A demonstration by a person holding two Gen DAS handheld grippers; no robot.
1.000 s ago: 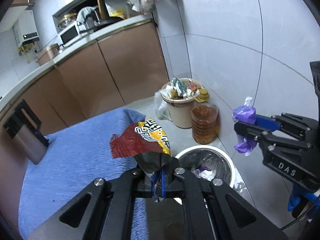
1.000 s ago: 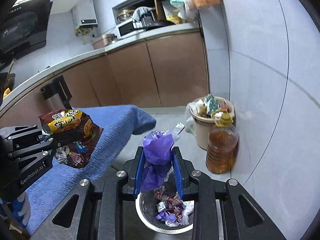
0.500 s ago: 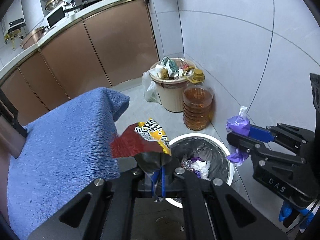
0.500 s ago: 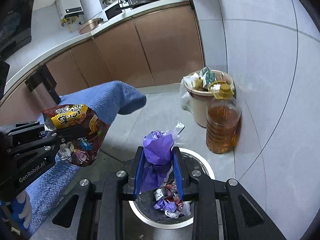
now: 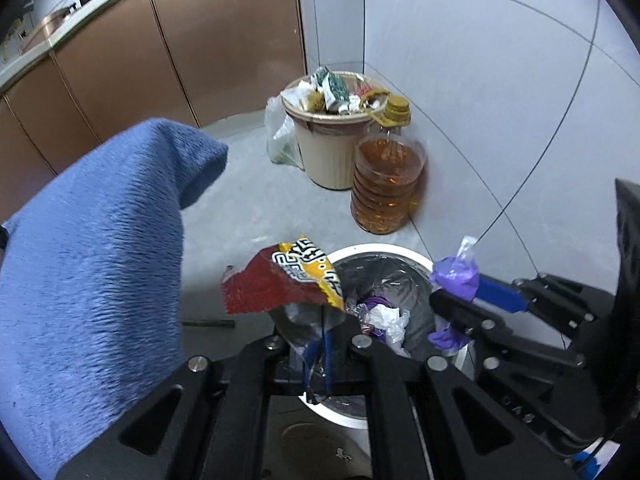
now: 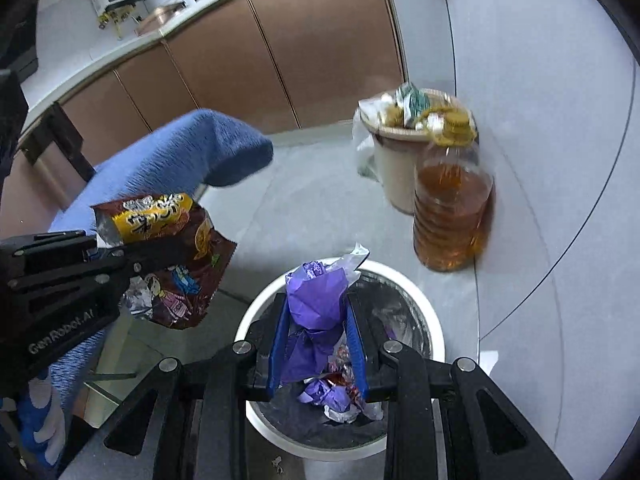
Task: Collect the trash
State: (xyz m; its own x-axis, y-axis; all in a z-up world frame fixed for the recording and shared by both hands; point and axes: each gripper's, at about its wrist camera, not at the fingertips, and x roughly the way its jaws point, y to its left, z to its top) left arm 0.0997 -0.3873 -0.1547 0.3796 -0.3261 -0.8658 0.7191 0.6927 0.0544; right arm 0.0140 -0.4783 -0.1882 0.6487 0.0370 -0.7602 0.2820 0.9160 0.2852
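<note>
Two grippers above white bin (image 6: 434, 344), left gripper (image 5: 320, 350) clamping snack wrapper (image 5: 280, 284), right gripper (image 6: 316, 340) pinching purple wrapper (image 6: 318, 296)

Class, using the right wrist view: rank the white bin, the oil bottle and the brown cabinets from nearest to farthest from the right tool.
1. White bin: directly beneath the right tool.
2. Oil bottle: beyond the bin, to the right, by the wall.
3. Brown cabinets: farthest, along the back.

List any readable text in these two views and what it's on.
"GenRobot.AI": on the side of the left gripper, seen from the right wrist.
Large printed characters on the yellow band of the snack bag: too blurred and creased to read.
Oil bottle, white bin, purple wrapper: no legible text.
</note>
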